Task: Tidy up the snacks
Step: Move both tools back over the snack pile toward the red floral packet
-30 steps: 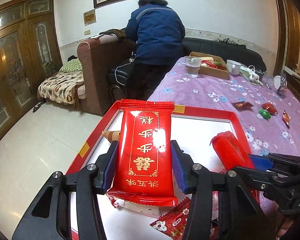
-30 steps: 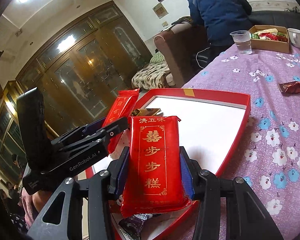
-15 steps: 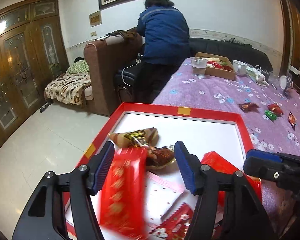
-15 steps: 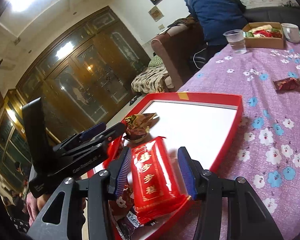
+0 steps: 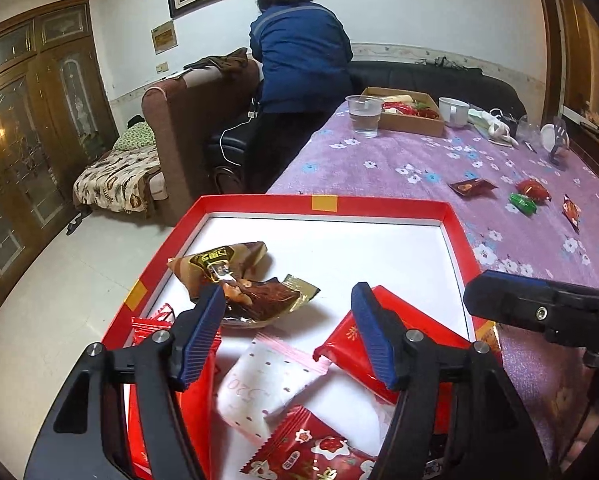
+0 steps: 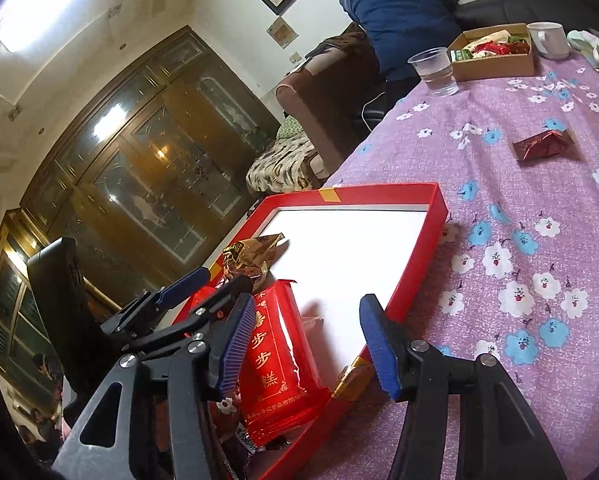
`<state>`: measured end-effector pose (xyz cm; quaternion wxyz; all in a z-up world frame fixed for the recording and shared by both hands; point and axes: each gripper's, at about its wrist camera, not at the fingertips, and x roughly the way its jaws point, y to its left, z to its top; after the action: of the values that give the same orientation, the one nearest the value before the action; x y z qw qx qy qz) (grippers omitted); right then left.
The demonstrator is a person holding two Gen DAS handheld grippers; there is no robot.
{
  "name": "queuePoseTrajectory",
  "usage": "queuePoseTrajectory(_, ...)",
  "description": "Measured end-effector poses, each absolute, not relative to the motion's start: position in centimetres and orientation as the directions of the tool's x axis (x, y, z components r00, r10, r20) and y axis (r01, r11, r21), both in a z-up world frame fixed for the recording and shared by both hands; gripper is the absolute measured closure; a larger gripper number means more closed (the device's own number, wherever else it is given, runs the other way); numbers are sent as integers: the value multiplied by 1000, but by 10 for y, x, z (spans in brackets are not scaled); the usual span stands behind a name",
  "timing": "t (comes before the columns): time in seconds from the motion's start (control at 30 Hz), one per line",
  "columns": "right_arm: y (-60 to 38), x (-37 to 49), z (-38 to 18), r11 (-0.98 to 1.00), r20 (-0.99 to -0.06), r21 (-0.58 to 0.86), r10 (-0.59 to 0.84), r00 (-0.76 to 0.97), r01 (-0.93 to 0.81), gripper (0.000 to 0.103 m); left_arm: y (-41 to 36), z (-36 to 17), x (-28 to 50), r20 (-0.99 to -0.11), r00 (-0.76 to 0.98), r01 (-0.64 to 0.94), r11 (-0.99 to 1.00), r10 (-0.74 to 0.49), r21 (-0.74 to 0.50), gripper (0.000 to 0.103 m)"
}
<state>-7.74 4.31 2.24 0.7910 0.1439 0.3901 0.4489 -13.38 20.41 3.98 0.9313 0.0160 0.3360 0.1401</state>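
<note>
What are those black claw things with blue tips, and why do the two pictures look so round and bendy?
They are two grabbers that a person holds, one per hand. Each carries a wide-angle camera, which bends the picture. One picture looks along the left gripper, the other along the right gripper. Both have just been opening and hold nothing now. Below them a red tray sits on a purple flowered tablecloth. In it lie a red snack packet, a gold-wrapped snack and a white packet.
</note>
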Motion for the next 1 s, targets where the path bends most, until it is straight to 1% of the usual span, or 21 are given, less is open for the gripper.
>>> queuePoseTrajectory(0.27,43,-79,25,555,-486,572,822,296,-604,42,201,37,-130,-629,727,-247,960,274,132,37)
queuePoseTrajectory(0.6,43,-79,25,556,-485,573,822,297,-602,41,200,36,-128,-634,722,-243,960,276,141,37)
queuePoseTrajectory(0.8,28,-74,29,554,-466,598,828,310,-579,41,199,36,-128,-636,721,-239,961,274,143,37)
queuePoseTrajectory(0.9,4,-68,36,577,-453,599,816,359,-555,41,195,38,-127,-633,725,-232,961,272,148,37)
queuePoseTrajectory(1.0,-28,-58,47,634,-458,565,773,438,-528,40,186,45,-125,-621,737,-212,964,266,161,37)
